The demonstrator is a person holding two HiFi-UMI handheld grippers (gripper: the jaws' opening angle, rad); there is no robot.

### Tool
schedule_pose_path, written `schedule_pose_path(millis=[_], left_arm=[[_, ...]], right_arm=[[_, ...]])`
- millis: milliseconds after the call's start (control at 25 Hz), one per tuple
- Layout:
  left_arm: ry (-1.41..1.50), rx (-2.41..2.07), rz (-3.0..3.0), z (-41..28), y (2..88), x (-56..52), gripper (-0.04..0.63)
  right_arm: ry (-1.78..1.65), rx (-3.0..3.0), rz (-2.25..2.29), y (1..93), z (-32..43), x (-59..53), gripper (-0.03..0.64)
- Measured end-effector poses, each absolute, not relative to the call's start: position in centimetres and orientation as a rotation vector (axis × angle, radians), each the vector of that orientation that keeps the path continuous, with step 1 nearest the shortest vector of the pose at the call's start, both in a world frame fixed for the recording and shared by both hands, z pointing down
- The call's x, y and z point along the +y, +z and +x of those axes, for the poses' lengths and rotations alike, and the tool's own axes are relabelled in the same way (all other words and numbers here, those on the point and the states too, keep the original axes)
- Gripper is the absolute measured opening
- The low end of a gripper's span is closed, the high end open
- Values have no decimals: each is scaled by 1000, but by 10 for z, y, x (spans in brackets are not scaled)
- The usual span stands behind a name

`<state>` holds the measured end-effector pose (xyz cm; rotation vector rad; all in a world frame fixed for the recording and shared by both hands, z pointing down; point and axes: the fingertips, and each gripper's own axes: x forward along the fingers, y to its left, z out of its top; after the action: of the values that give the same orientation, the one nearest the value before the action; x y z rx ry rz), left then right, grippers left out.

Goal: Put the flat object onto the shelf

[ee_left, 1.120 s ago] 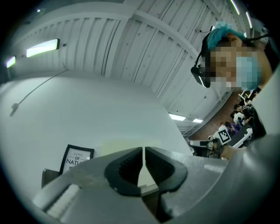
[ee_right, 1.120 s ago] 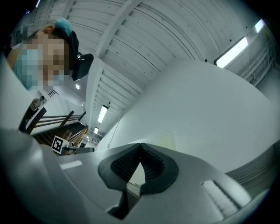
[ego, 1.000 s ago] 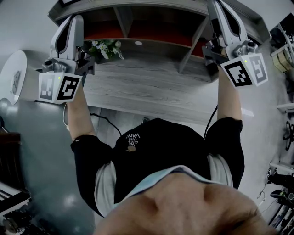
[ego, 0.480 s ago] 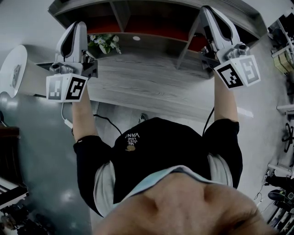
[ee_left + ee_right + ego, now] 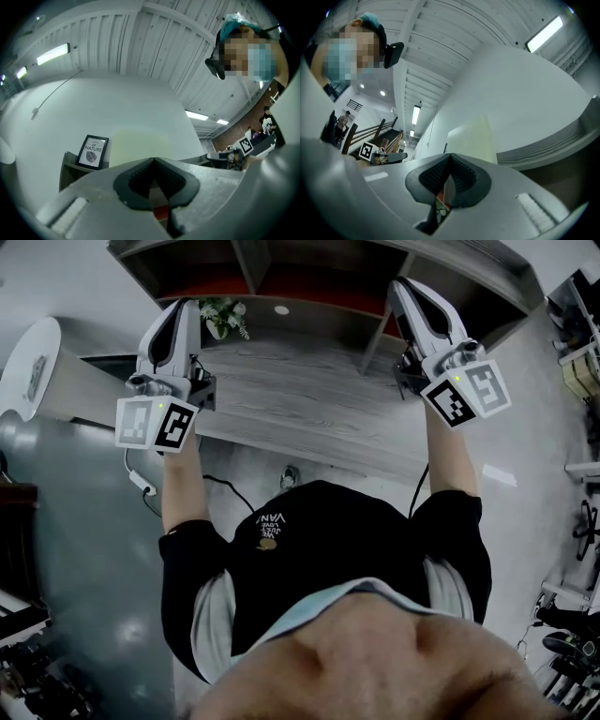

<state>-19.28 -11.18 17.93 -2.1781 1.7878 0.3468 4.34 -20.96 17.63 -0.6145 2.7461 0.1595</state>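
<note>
Here, the left gripper [image 5: 153,161] and the right gripper [image 5: 450,157] are both closed and empty, raised before the shelf [image 5: 281,268].

Each gripper has its jaws pressed together with nothing between them; in the head view both are held over the grey desk [image 5: 300,399], tips angled up toward the shelf's red-backed openings; a small plant [image 5: 223,317] with white flowers stands on the desk just beside the left gripper's tip; the framed picture [image 5: 93,151] stands on top of the shelf near its left end, against the white wall [image 5: 117,103], apart from both grippers.
</note>
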Motion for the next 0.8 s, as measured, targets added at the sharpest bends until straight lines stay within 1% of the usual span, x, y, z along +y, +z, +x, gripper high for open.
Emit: schedule_pose_path(millis=[280, 800], left_arm=[[307, 1848, -2191, -182, 205, -102, 2], [332, 1926, -2232, -168, 245, -83, 2]], right_arm=[[77, 2770, -608, 203, 49, -203, 2], [-63, 2815, -589, 244, 53, -192, 0]])
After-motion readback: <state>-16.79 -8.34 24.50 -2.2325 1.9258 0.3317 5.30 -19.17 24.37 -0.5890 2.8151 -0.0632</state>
